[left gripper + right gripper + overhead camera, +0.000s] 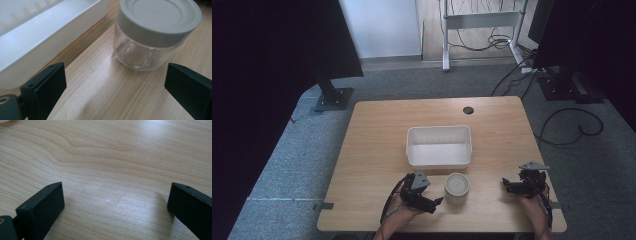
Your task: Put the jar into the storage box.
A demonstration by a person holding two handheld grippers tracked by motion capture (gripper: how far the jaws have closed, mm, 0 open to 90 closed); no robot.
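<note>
A: How far along does the work look?

B: Barely begun, I'd judge; the clear jar with a grey lid (457, 187) stands upright on the tabletop (377, 150), just in front of the white plastic tub (439, 146), lid on and nothing gripping it; the tub looks empty.

A: And the grippers?

B: The left gripper (435, 203) sits just to the left of the jar, pointing at it; in the left gripper view its jaws stand wide apart, with the jar (155, 32) ahead of them and the tub's wall (50, 42) beside it; no contact yet. The right gripper (507, 186) rests to the right of the jar, apart from it, jaws likewise spread, with bare wood (112, 170) between them.

A: So what is left?

B: Nearly everything, as I read it: closing in on the jar, gripping it, then whatever follows with lid or tub.

A: The surface and the room?

B: Pale wood-grain tabletop with a dark cable hole (468, 110) beyond the tub; grey carpet (282, 165) around it; dark panels on stands to either side; a white frame (482, 20) and loose cables (572, 125) behind.
</note>
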